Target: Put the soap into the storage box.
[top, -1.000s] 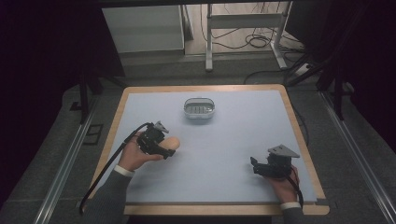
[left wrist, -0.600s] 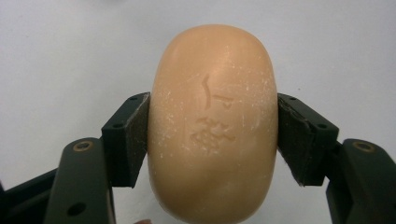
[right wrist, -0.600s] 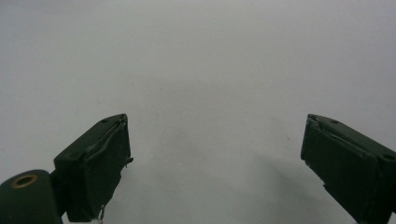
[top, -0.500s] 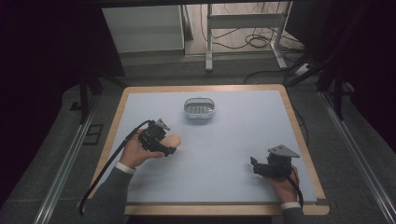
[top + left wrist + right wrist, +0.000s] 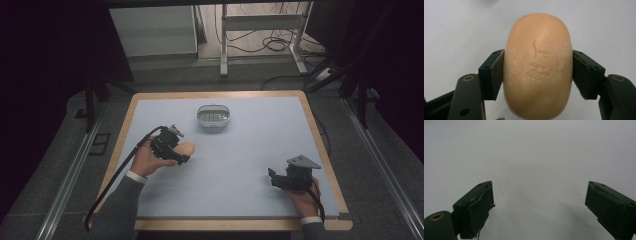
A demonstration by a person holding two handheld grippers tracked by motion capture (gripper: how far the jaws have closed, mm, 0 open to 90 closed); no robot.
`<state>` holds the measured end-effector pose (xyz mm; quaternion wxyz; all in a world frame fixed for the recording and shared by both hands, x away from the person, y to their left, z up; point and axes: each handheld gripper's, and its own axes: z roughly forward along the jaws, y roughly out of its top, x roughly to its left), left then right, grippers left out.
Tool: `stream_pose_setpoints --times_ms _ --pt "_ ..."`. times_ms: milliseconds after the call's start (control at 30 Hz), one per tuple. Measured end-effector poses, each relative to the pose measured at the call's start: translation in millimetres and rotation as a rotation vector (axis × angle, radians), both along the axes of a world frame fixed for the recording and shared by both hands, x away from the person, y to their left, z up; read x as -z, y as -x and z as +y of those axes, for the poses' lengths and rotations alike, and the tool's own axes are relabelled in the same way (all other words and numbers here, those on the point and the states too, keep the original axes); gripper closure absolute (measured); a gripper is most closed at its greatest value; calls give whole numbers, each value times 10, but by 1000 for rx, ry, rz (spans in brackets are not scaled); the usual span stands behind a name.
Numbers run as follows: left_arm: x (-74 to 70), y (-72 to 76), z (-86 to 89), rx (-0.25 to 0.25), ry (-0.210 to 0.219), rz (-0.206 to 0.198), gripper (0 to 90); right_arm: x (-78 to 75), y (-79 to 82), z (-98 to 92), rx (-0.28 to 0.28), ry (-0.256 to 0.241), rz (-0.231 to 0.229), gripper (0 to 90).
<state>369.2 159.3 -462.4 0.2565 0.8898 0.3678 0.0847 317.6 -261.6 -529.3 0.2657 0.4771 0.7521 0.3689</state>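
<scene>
Left gripper [image 5: 537,72] clamps peach soap bar [image 5: 538,65] across its sides, at worktop [image 5: 250,150] left-centre, well apart from soap dish [image 5: 213,116]. Right gripper [image 5: 539,205] spread wide, holding nothing, near right edge.

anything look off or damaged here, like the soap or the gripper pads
Mostly fine. The soap bar is scuffed, with white flecks and a worn stamp, and sits squarely between the left gripper pads. On the open right gripper, the left pad looks frayed at its edge. The soap dish sits upright.
</scene>
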Motion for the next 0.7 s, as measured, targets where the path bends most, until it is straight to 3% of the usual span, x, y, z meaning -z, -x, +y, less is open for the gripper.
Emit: stream_pose_setpoints --times_ms 700 --pt "26 -192 77 -37 17 9 323 1 -3 2 2 0 4 85"
